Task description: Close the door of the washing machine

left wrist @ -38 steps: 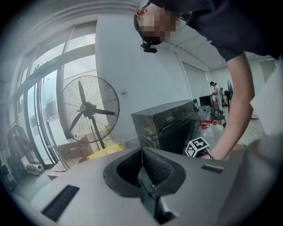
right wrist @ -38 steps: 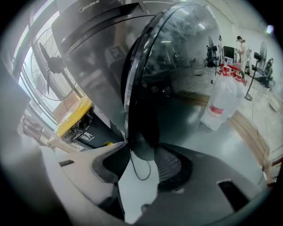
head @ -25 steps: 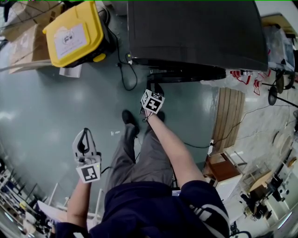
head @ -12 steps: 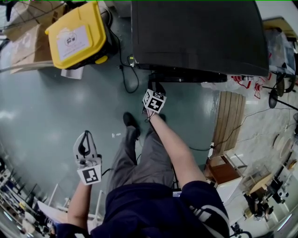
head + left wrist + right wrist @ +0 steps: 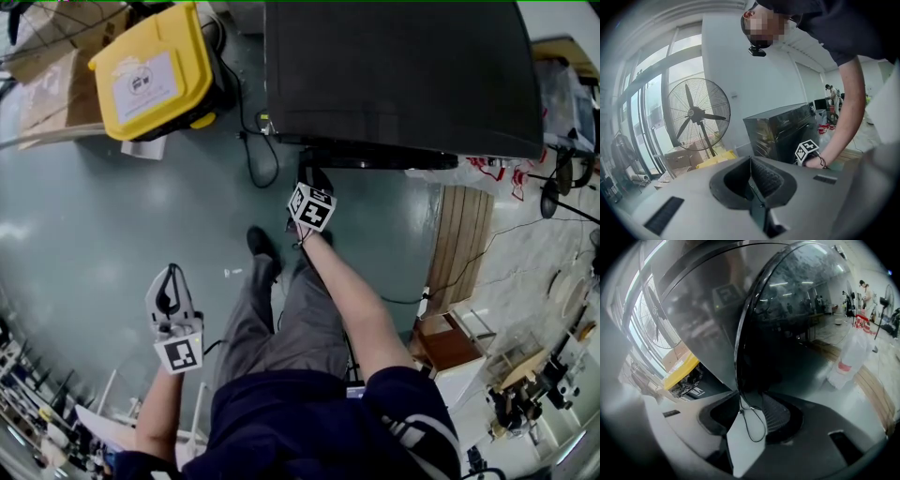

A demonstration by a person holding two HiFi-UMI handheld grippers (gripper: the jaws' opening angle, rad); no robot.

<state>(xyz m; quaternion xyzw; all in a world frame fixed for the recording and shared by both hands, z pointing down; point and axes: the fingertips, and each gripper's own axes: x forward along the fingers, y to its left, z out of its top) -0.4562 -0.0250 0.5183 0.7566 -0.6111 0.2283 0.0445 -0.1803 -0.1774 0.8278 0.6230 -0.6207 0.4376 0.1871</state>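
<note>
Door (image 5: 801,319): ajar, standing just off the front of the washing machine (image 5: 394,66), its rim edge-on to me.
Right gripper (image 5: 751,414): at the machine's front, jaws pinched on the door's rim so I can steer the swing.
Left gripper (image 5: 751,187): well back from the machine, jaws together on nothing, clear of the door's path.
Next: I judge a push toward the machine until it latches.
</note>
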